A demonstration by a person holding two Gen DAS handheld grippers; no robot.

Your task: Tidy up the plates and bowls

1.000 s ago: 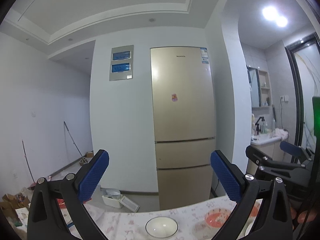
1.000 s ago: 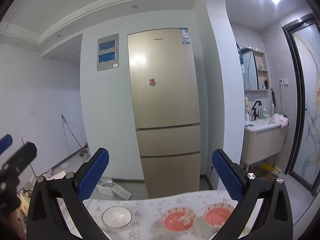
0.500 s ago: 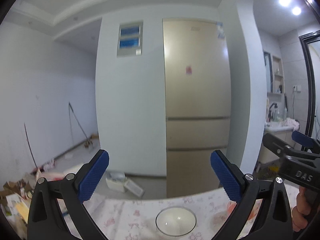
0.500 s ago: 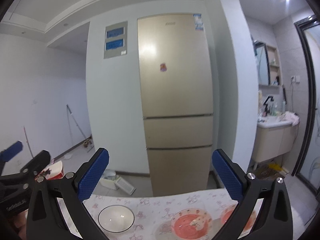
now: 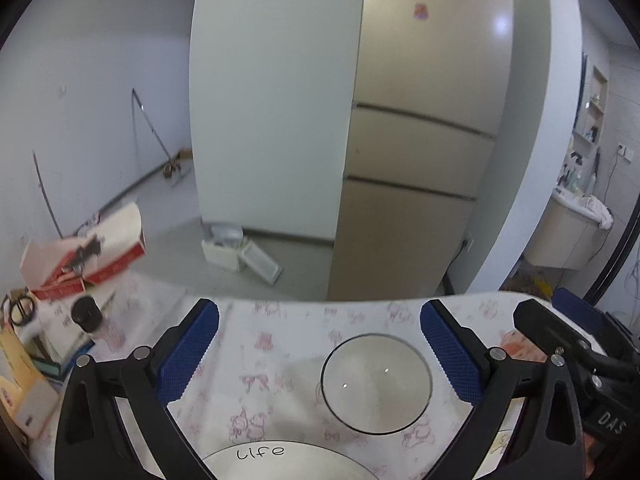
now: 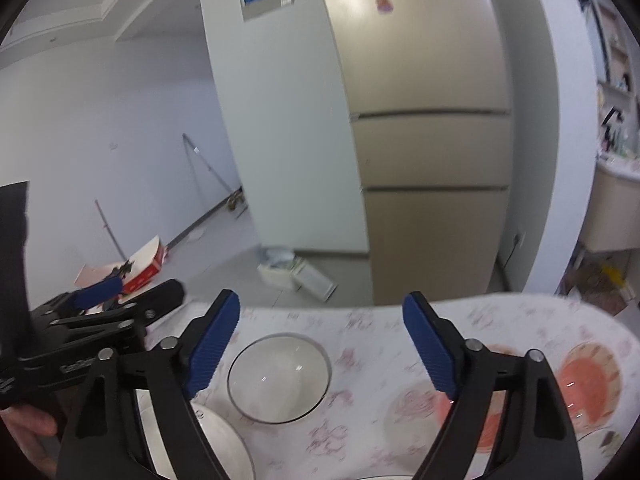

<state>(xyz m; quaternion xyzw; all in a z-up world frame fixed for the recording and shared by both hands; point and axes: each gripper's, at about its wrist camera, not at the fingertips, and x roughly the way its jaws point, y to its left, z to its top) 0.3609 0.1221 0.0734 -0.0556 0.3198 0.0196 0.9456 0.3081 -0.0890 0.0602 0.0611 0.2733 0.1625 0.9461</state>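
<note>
- A clear glass bowl (image 5: 377, 385) stood upright and empty on the floral tablecloth, right of centre in the left wrist frame.
- A white plate (image 5: 280, 460) lettered "Life" lay at bottom centre.
- Two pink-patterned bowls (image 6: 588, 384) sat at lower right of the right wrist frame.

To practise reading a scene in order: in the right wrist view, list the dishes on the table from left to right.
White plate → clear glass bowl → pink bowl → second pink bowl.
</note>
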